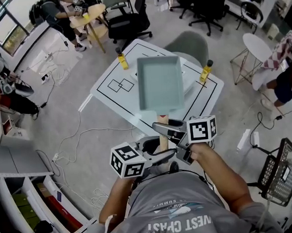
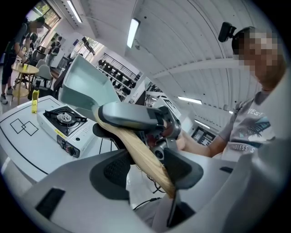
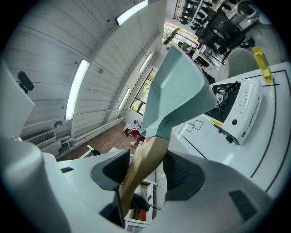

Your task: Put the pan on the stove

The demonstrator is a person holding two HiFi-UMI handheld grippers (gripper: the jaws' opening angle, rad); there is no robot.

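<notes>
1. Your left gripper (image 2: 145, 169) and right gripper (image 3: 144, 172) both clamp the wooden handle (image 2: 142, 154), likely sharing the load for steadiness.
2. That keeps the pan (image 1: 159, 82) aloft, clear of the surface (image 2: 27, 152).
3. Beyond it, the stove (image 2: 63, 120) waits below, burner bare.

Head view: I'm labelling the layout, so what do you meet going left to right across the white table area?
left yellow bottle → pan, held up over the table → right yellow bottle
</notes>
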